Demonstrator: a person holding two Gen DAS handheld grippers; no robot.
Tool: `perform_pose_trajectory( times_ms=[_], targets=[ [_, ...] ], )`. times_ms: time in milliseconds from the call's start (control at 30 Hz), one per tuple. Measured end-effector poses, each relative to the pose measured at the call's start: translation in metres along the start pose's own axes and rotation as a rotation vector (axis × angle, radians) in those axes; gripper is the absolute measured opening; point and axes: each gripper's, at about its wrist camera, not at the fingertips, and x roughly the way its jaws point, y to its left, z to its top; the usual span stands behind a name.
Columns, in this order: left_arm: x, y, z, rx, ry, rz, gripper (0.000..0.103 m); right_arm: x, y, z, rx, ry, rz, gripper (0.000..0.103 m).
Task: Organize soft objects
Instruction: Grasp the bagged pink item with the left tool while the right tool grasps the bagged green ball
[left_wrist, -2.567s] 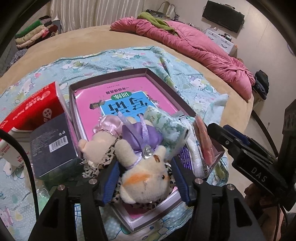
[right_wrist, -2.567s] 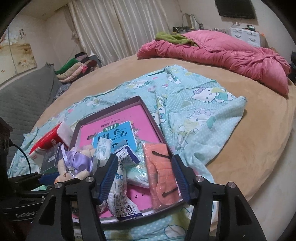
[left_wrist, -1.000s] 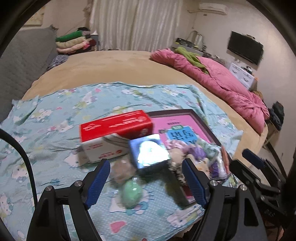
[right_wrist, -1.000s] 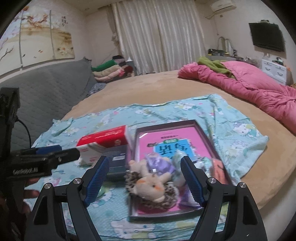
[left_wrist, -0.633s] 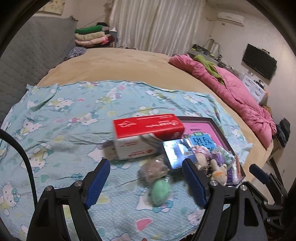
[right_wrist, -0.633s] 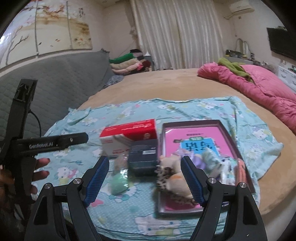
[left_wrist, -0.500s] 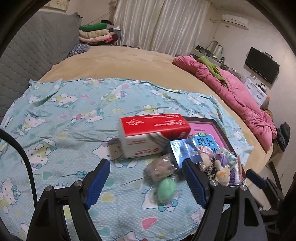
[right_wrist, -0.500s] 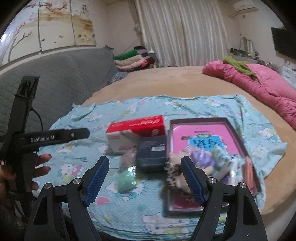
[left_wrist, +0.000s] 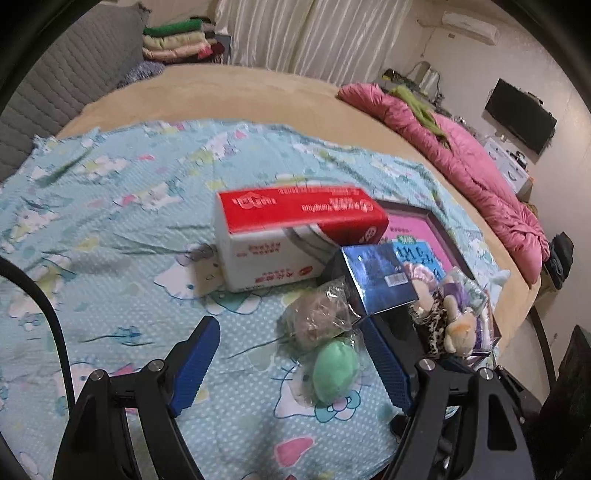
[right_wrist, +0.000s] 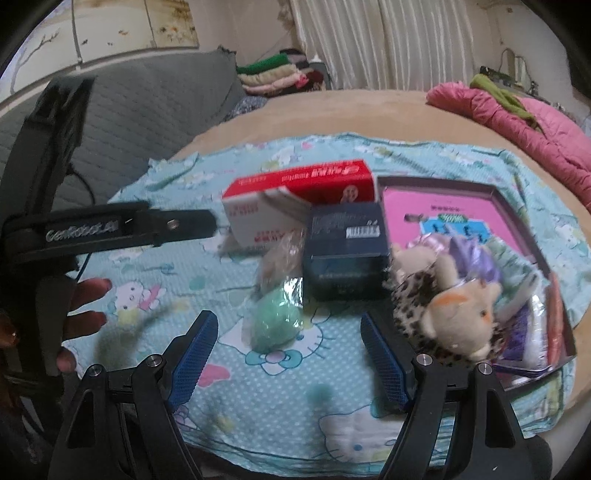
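Observation:
A green soft ball (left_wrist: 335, 370) (right_wrist: 275, 324) in clear wrap lies on the blue cartoon-print cloth, with a beige wrapped ball (left_wrist: 319, 320) (right_wrist: 277, 264) just behind it. A plush toy in leopard print (left_wrist: 447, 325) (right_wrist: 448, 314) sits at the near end of the pink-lined tray (left_wrist: 436, 221) (right_wrist: 461, 184), among purple and packaged soft items. My left gripper (left_wrist: 293, 360) is open, nothing between its fingers, the green ball low between them. My right gripper (right_wrist: 290, 354) is open and empty, just short of the green ball.
A red and white tissue box (left_wrist: 291, 236) (right_wrist: 299, 195) and a dark blue box (left_wrist: 376, 278) (right_wrist: 345, 251) stand behind the balls. The left gripper's body and a hand (right_wrist: 79, 306) fill the right view's left side. A pink quilt (left_wrist: 461, 147) lies far right.
Both grippers swung left away from the tray and came lower and closer to the cloth. The two wrapped balls now sit larger between the fingers. Both stayed open.

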Motion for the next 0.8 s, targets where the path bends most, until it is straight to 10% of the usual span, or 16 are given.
perform_pose_trajectory(
  times_ms=[800],
  targets=[
    [0.089, 0.018, 0.012, -0.064, 0.150, -0.157, 0.079, 0.080, 0.002, -0.002, -0.032, 0.092, -0.062, 0.081]
  ],
)
